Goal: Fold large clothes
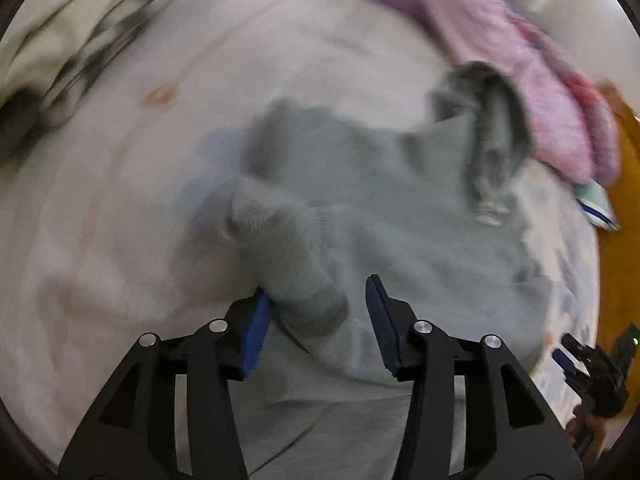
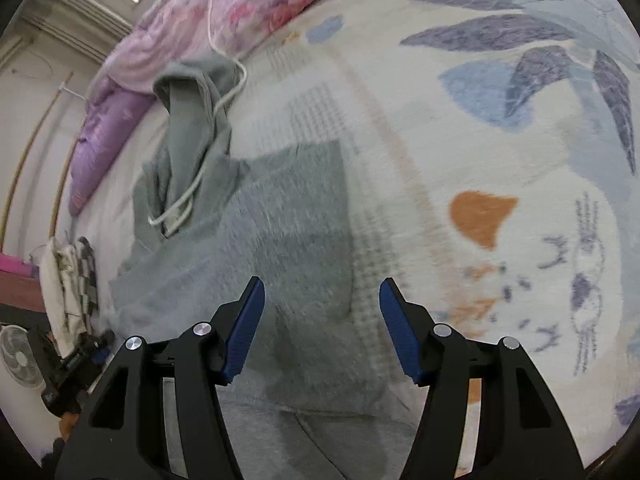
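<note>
A grey hoodie [image 2: 280,240] lies spread on the bed [image 2: 500,152], its hood [image 2: 192,92] bunched toward the edge where a purple and pink quilt [image 2: 224,4] is heaped, with a white drawstring [image 2: 188,196] trailing over the chest. The left claw [image 1: 318,320] is spread wide over the garment; a rolled grey sleeve [image 1: 288,256] lies between its blue pads [image 1: 256,332], touching the left one but not pinched. The right claw [image 2: 322,320] is also spread wide, hovering above the hoodie's body close to its side edge, holding nothing. A pale checked cloth [image 1: 68,36] lies near the bed's far corner.
</note>
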